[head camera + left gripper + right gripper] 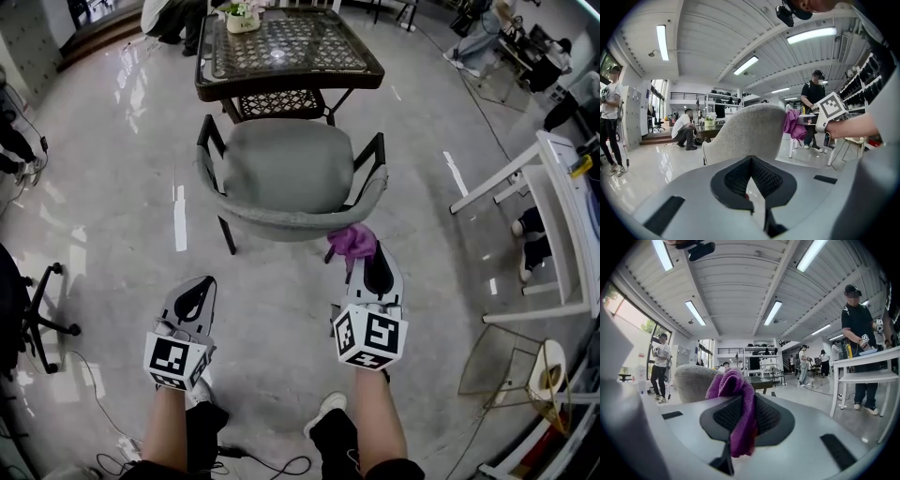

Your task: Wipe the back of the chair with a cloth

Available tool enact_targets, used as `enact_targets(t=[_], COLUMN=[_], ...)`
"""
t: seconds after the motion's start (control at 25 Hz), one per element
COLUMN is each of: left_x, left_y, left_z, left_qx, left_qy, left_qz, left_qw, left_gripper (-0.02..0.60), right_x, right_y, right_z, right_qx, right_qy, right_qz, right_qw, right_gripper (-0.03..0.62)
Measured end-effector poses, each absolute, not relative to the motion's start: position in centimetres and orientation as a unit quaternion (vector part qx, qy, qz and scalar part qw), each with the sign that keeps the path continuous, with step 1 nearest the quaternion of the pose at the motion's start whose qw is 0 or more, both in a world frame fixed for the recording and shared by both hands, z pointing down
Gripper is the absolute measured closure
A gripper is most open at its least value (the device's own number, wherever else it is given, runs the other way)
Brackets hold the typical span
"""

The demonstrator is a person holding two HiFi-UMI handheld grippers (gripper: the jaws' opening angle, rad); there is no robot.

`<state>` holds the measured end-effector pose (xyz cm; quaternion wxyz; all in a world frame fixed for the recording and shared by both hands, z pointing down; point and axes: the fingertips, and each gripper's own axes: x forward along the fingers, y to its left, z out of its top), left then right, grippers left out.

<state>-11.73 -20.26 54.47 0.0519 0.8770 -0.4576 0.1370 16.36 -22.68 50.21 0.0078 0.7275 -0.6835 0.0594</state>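
Note:
A grey upholstered chair [281, 169] on black legs stands in front of me, its curved back [281, 223] toward me. My right gripper [362, 255] is shut on a purple cloth [352, 241], which it holds against the right end of the chair back's top edge. In the right gripper view the cloth [736, 399] hangs bunched between the jaws, beside the chair back [691, 380]. My left gripper [206, 281] hangs lower left, apart from the chair, shut on nothing. From the left gripper [751, 161] I see the chair back [745, 133] and the cloth [794, 124].
A dark lattice-top table [291, 52] with a flower pot [242, 17] stands just beyond the chair. A white table [562, 206] and a wire stand [520, 361] are at the right, an office chair base [42, 314] at the left. Cables [262, 464] lie by my feet. People stand around the room.

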Motion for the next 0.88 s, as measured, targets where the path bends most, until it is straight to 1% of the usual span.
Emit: enact_targets(t=[0.12, 0.24, 0.4, 0.56, 0.72, 0.88], left_x=[-13.0, -14.5, -17.2, -20.3, -22.6, -23.3], left_y=[-20.6, -20.6, -20.5, -20.6, -20.6, -20.4], left_z=[54.6, 55.2, 56.0, 57.7, 59.6, 60.8], left_qx=[0.874, 0.870, 0.867, 0.859, 0.855, 0.850], left_qy=[-0.465, -0.468, -0.475, -0.484, -0.492, -0.498], left_qz=[0.136, 0.145, 0.147, 0.159, 0.162, 0.166], left_qw=[0.051, 0.043, 0.038, 0.047, 0.034, 0.037], left_gripper=[0.572, 0.572, 0.572, 0.572, 0.572, 0.572], right_x=[14.2, 9.1, 2.4, -2.5, -5.1, -4.8], right_y=[-20.6, -19.1, -20.3, -23.8, -26.6, -27.5], right_z=[50.4, 51.5, 54.4, 56.0, 56.6, 56.6], right_qx=[0.719, 0.697, 0.667, 0.650, 0.645, 0.651], right_qy=[-0.694, -0.717, -0.743, -0.757, -0.761, -0.755], right_qz=[0.042, 0.013, 0.044, 0.066, 0.068, 0.079], right_qw=[0.007, 0.021, 0.022, -0.003, -0.012, -0.034], right_gripper=[0.520, 0.520, 0.520, 0.520, 0.520, 0.520])
